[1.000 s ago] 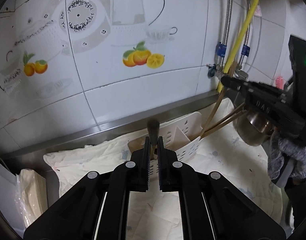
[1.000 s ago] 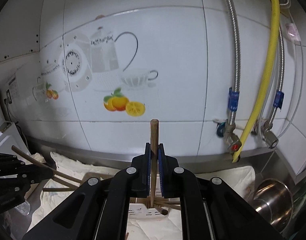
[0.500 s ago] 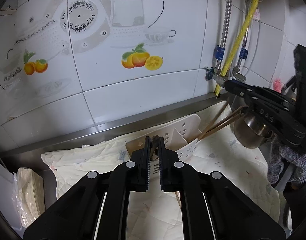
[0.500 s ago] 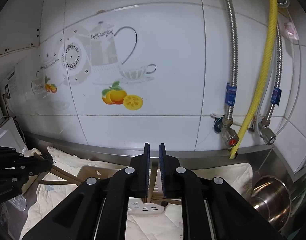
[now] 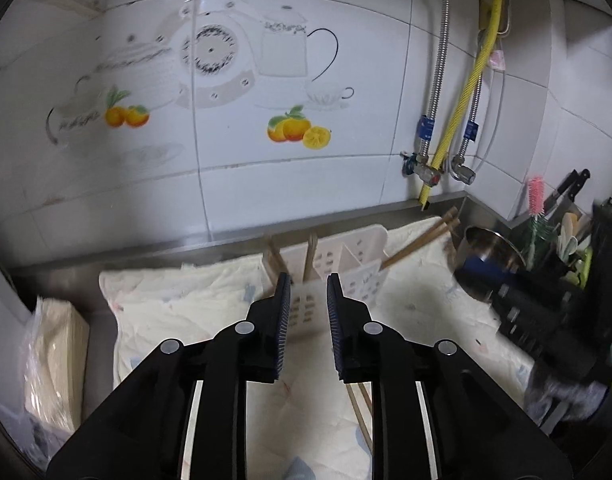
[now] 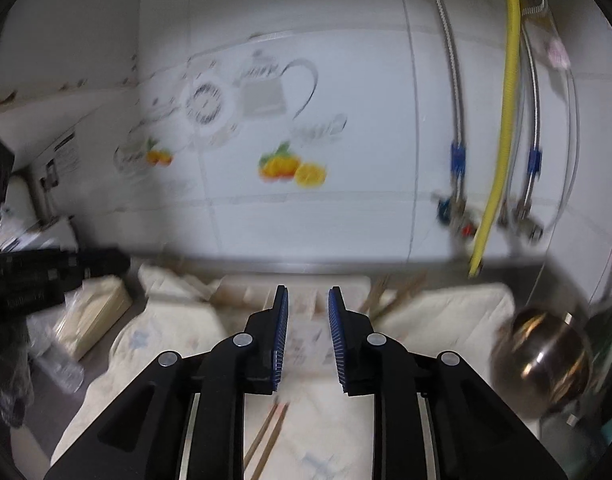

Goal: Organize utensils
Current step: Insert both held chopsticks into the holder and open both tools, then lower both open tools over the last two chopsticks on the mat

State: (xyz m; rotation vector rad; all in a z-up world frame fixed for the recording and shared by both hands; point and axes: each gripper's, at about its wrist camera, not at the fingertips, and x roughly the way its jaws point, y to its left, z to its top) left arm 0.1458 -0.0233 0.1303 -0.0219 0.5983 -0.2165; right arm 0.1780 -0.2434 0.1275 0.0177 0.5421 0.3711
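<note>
A white slotted utensil holder point(image 5: 346, 260) lies on a cream cloth point(image 5: 178, 304) by the tiled wall, with wooden chopsticks point(image 5: 422, 236) sticking out of it. It also shows blurred in the right wrist view point(image 6: 302, 300). My left gripper point(image 5: 308, 292) is open and empty just in front of the holder. My right gripper point(image 6: 308, 304) is open and empty, also in front of the holder. Two loose chopsticks point(image 6: 268, 436) lie on the cloth below my right gripper; they also show in the left wrist view point(image 5: 358, 408).
A steel pot point(image 5: 490, 256) stands at the right, beside a rack with knives and a pink brush point(image 5: 536, 200). Hoses and valves point(image 5: 434, 168) hang on the wall at the right. A bagged stack of paper point(image 5: 54, 356) lies at the left.
Both grippers have opened and let go of their chopsticks, which now stand in the holder. Both grippers have drawn back from the holder, and the right view is blurred by motion.
</note>
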